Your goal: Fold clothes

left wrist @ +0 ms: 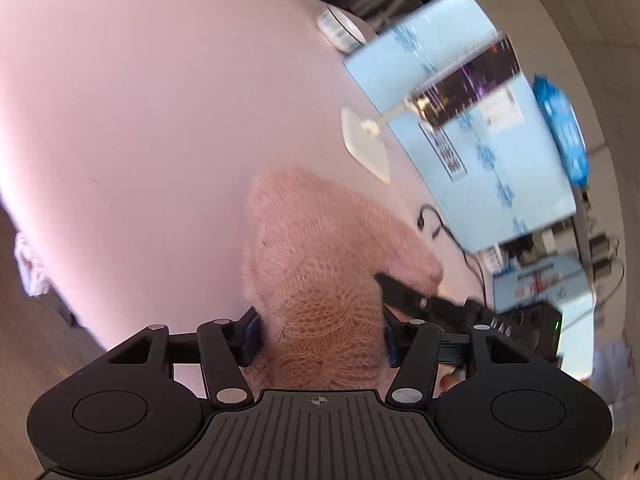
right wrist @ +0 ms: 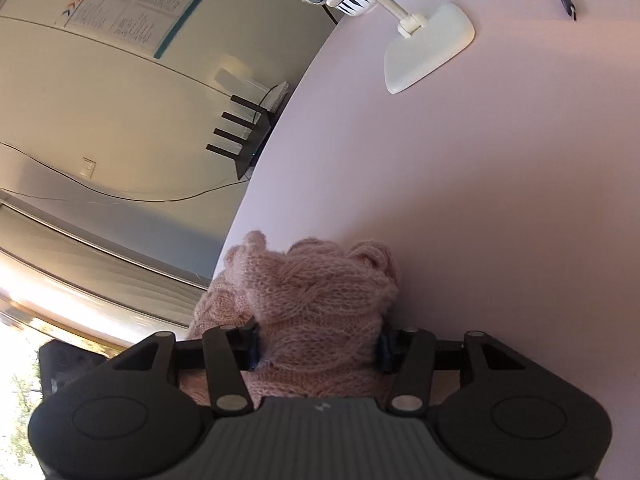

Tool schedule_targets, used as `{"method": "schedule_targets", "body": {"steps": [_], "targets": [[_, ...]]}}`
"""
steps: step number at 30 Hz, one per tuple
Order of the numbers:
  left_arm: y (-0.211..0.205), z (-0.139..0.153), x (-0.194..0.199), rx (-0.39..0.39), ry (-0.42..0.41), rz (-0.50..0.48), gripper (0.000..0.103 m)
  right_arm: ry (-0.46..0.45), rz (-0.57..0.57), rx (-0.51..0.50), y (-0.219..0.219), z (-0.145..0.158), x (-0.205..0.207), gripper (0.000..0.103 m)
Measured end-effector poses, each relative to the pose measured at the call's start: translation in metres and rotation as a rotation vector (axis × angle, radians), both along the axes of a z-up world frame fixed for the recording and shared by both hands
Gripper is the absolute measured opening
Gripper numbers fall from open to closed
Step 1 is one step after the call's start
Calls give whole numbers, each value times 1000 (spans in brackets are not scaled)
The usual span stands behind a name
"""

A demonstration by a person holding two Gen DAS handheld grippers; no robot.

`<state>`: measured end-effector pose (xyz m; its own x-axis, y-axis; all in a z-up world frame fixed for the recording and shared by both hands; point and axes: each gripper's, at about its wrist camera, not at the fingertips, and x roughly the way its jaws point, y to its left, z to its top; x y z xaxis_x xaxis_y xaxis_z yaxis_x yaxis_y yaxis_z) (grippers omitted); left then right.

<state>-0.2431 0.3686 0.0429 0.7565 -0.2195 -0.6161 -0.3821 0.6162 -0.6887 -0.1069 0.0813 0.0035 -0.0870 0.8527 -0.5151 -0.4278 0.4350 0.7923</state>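
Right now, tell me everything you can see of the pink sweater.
The pink sweater is a fuzzy, loosely knitted garment with cable patterning, bunched rather than flat. It lies on the pale table, and in the right wrist view it reaches the table's edge. Knit fills the gap between the pads of the left gripper and of the right gripper. No collar or sleeve can be made out.

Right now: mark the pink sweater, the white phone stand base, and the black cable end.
pink sweater [right wrist: 320, 300], right wrist view, on the bunched knit ahead of the fingers.
white phone stand base [right wrist: 430, 50], right wrist view, flat foot.
black cable end [left wrist: 422, 220], left wrist view, plug tip.
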Motion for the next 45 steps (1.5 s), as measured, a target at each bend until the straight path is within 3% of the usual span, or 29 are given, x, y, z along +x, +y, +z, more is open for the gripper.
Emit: {"method": "schedule_targets", "body": {"steps": [2,3,6,9,11,13,17,20,22,24,29,33,45], "targets": [[2,28,-19,133,-89,90,67,4,0,4,-1,-1,0,53],[1,37,-24,157,-126,104,67,6,0,6,-2,-1,0,53],[-11,56,-25,109,-279,4,72,6,-2,5,-3,-2,0,53],[-31,37,2,116,-188,-82,73,22,-3,12,-7,-4,0,55],[-35,12,14,112,-105,-80,73,31,4,16,-10,-4,2,60],[-29,-7,12,76,-113,-51,73,-5,4,-4,-12,4,2,70],[-26,-4,4,59,-123,-53,73,-223,-66,-12,-26,45,-4,73],[-27,-3,2,82,-115,-53,73,-404,-109,81,-51,90,-18,73],[-27,-5,3,88,-120,-52,73,-342,-52,133,-54,99,-16,73],[-27,-7,5,85,-126,-51,73,-195,30,161,-53,93,-14,72],[-27,-8,2,82,-138,-52,73,-4,55,70,-17,55,-3,65],[-28,-7,2,98,-138,-59,73,44,24,64,-14,39,8,61],[-44,11,6,188,-82,-69,73,12,25,78,-13,43,7,68]]}}
